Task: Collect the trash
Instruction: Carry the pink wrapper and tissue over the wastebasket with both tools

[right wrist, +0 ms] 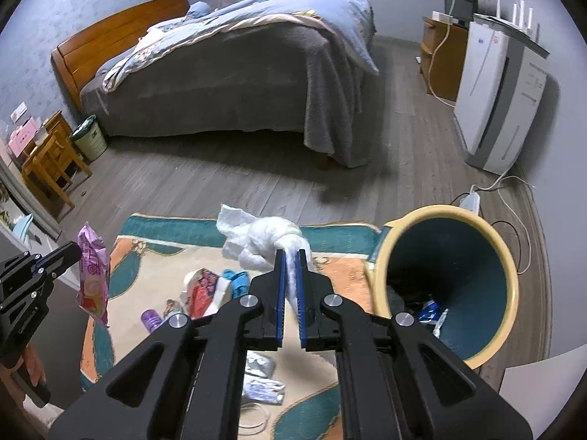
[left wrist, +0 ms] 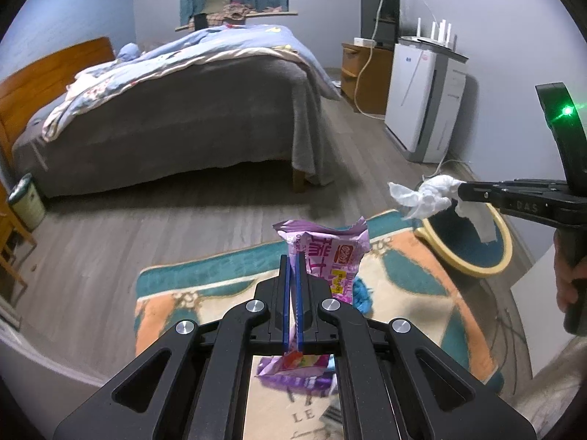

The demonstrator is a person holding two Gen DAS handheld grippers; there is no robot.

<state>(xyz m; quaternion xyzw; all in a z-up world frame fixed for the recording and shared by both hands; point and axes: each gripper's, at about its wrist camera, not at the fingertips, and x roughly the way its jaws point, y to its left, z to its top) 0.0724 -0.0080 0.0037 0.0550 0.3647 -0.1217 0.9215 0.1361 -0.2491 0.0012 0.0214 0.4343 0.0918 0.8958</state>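
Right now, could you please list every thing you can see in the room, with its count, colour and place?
wrapper: 1, purple, held in the left claw
tissue: 1, white, held in the right claw
bin: 1, yellow outside and teal inside, lying tilted at the rug's right edge, some trash in it
rug: 1, cream, teal and orange, on the floor
loose trash: several pieces, mixed colours, on the rug
bed: 1, grey cover and blue quilt, behind
basket: 1, green, beside the bed
purifier: 1, white, by the right wall
left claw: 1, black, shut
right claw: 1, black, shut
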